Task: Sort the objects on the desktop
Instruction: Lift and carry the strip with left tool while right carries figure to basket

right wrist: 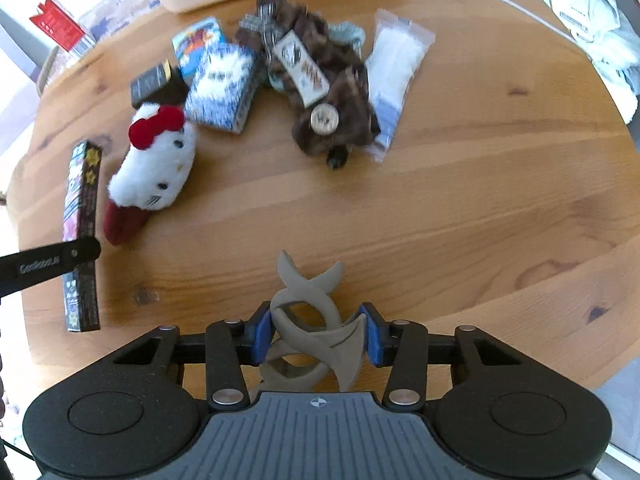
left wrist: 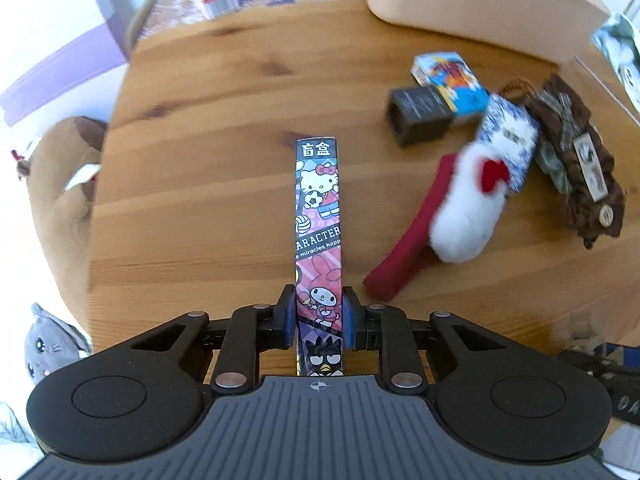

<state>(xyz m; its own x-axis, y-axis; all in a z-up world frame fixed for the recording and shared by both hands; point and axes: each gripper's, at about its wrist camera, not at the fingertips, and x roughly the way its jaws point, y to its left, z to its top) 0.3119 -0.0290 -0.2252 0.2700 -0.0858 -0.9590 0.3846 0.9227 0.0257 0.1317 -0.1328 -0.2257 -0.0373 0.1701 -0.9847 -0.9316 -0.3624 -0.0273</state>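
Note:
My left gripper (left wrist: pixel 319 322) is shut on a long cartoon-printed box (left wrist: pixel 318 208), which stands on its narrow edge on the wooden table (left wrist: pixel 208 184). That same box (right wrist: pixel 82 236) shows at the left of the right wrist view, with a black finger (right wrist: pixel 52 262) of the left gripper across it. My right gripper (right wrist: pixel 316 334) is shut on a grey twisted plastic piece (right wrist: pixel 310 320), its blue pads pressing both sides. A white plush cat with a red bow (right wrist: pixel 154 168) lies to the left of the table's middle.
Behind the plush lie a dark small box (right wrist: pixel 154 82), a blue patterned box (right wrist: pixel 222 84), a colourful card box (right wrist: pixel 196 42), a brown furry pouch (right wrist: pixel 320 80) and a clear packet (right wrist: pixel 394 72). A pale bin (left wrist: pixel 480 4) stands at the back. Plush toys (left wrist: pixel 60 172) sit off the table's left edge.

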